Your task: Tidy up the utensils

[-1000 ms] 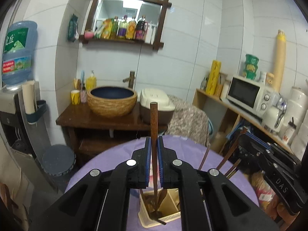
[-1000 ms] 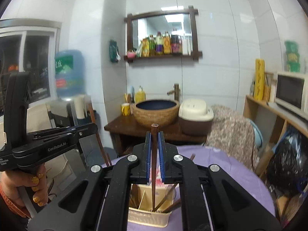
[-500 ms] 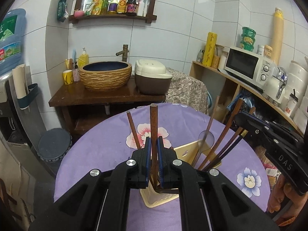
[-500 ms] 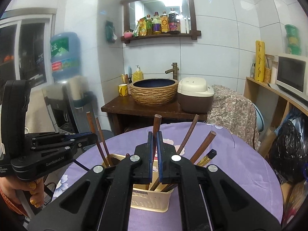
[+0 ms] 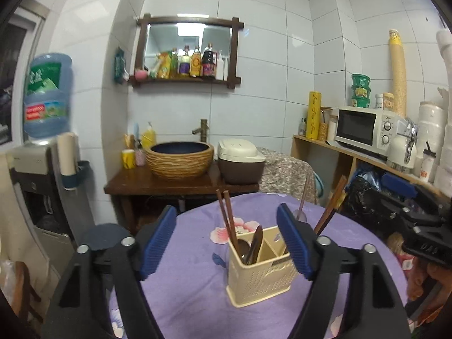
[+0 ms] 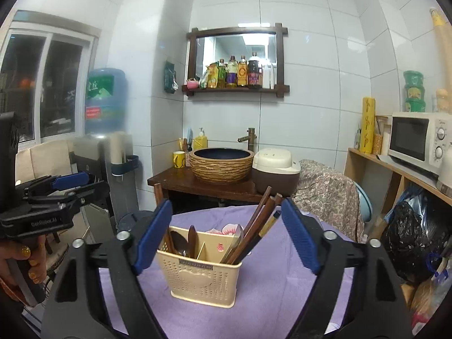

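Table [image 5: 192,257], purple cloth: caddy [image 6: 203,271] stands upright near centre. My L gripper [image 5: 226,240] and R gripper [image 6: 226,233] both spread wide, holding nothing, caddy framed btwn fingers. Chopsticks [image 6: 258,220] lean in right compartment; spoons [image 6: 183,240] in left.

Home kitchen: microwave [image 5: 363,128], rice cooker [image 5: 241,160].
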Available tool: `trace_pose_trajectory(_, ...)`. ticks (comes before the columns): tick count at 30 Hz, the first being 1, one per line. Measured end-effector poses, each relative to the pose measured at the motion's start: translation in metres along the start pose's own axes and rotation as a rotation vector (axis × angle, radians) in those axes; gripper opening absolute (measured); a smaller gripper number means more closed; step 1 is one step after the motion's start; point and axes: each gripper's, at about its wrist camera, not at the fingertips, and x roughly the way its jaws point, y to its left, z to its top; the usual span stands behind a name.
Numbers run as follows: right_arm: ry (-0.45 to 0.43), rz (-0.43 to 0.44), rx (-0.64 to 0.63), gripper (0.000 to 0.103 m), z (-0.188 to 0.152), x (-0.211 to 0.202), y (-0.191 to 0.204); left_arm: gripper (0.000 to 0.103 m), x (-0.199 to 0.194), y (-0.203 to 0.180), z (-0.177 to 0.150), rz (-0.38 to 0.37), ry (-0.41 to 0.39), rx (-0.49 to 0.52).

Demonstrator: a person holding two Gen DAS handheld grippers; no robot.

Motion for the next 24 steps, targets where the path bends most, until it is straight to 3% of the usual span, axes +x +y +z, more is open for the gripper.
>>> trace_pose_trajectory(2,-0.010,-0.015,0.001,0.096,-0.010,-0.016,0.001,0.093,-0.016,-0.003,-0.016,0.017,-0.029,0.006)
trace_pose_trajectory(4,-0.010,-0.029,0.009,0.097,-0.022,-0.030,0.001,0.098,-0.029,-0.005,-0.029,0.025,-0.043,0.009)
trace_pose_trajectory(10,0.012,-0.034,0.052,0.097,-0.078,-0.081,0.004,0.098,-0.073,-0.014,-0.079,0.035,-0.050,-0.009)
trace_pose_trajectory(18,0.067,-0.082,0.070,0.097,-0.164,-0.159,0.041,0.098,-0.151,-0.047,-0.151,0.137,-0.077,-0.049)
trace_pose_trajectory(24,0.069,-0.142,0.036,0.097,-0.189,-0.198,0.060,0.098,-0.180,-0.065,-0.174,0.135,-0.064,-0.042)
